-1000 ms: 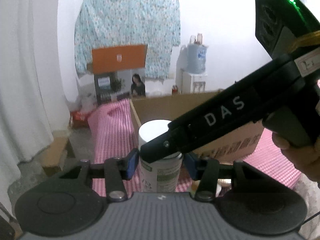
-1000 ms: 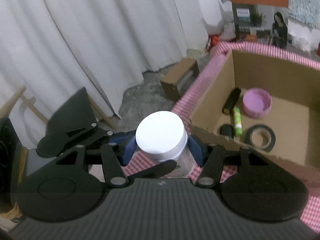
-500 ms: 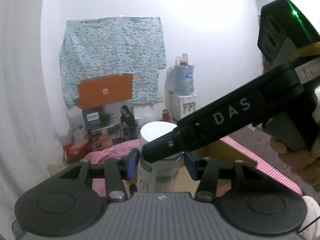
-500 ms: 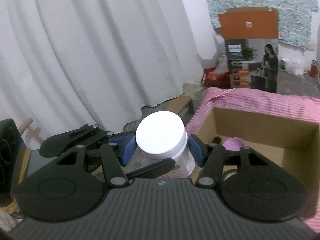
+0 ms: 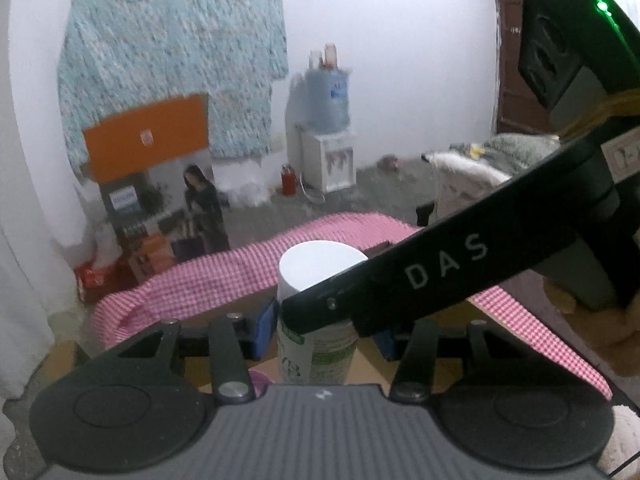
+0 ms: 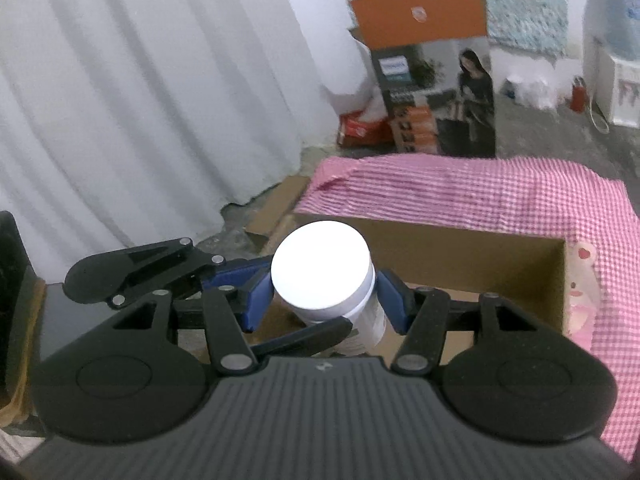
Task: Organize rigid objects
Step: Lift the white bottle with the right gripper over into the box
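A white jar with a flat white lid and a green-and-white label (image 5: pixel 316 344) stands upright between the blue pads of my left gripper (image 5: pixel 320 330), which is shut on it. The same jar (image 6: pixel 324 276) sits between the pads of my right gripper (image 6: pixel 325 300), also shut on it. Both hold it in the air above an open cardboard box (image 6: pixel 460 252) on a pink checked cloth (image 6: pixel 500 196). The right gripper's black body (image 5: pixel 460 264) crosses the left wrist view in front of the jar. A purple lid (image 5: pixel 256 380) shows at the box floor.
White curtains (image 6: pixel 140 100) hang on the left. A printed carton with an orange flap (image 6: pixel 436 92) stands beyond the cloth. A water dispenser (image 5: pixel 326 136) is at the far wall. Flat cardboard (image 6: pixel 276 212) lies on the floor by the box.
Both grippers have lifted the jar and carried it over the box; the box interior has dropped below view and the far room shows more.
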The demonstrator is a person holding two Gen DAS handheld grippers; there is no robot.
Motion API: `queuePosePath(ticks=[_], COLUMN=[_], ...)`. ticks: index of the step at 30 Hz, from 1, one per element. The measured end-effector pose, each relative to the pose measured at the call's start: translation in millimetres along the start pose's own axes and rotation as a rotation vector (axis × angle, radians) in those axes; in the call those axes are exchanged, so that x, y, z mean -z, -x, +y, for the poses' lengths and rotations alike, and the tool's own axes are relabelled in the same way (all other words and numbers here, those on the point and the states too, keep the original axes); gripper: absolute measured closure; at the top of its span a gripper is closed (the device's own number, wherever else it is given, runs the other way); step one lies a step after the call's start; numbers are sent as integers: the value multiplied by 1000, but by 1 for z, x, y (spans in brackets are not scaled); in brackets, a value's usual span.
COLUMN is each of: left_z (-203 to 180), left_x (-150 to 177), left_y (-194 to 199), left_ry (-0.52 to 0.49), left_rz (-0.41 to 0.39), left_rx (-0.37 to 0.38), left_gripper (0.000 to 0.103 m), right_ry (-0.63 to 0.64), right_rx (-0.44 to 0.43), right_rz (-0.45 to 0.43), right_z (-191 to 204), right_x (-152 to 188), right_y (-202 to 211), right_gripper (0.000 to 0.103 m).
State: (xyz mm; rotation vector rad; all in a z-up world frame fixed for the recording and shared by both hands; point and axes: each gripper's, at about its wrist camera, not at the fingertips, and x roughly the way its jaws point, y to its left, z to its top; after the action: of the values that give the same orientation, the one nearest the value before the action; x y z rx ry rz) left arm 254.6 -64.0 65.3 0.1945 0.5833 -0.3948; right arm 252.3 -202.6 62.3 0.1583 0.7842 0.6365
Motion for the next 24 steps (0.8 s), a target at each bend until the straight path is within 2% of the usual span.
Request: queuePosePath(ticks=[7,12,18,24], left_z=[21,37,39,33], left_x=[-7,-3,4,6], left_y=[-65,-98,-118,-120], left_ry=[19,38,32,2], left_rz=[146,232,306,313], left_rx=[13,11,19,15], left_gripper=[52,52,52,46], right_ry=[-50,-33,-12,13], right_rx=[5,21,44,56], right_rz=[82,129,165,163], right_z=[-48,-61,-67,-67], right_x=[-11,-18,-18,-19], right_y=[-57,-102,-136,-144], right_gripper=[47,48,48,48])
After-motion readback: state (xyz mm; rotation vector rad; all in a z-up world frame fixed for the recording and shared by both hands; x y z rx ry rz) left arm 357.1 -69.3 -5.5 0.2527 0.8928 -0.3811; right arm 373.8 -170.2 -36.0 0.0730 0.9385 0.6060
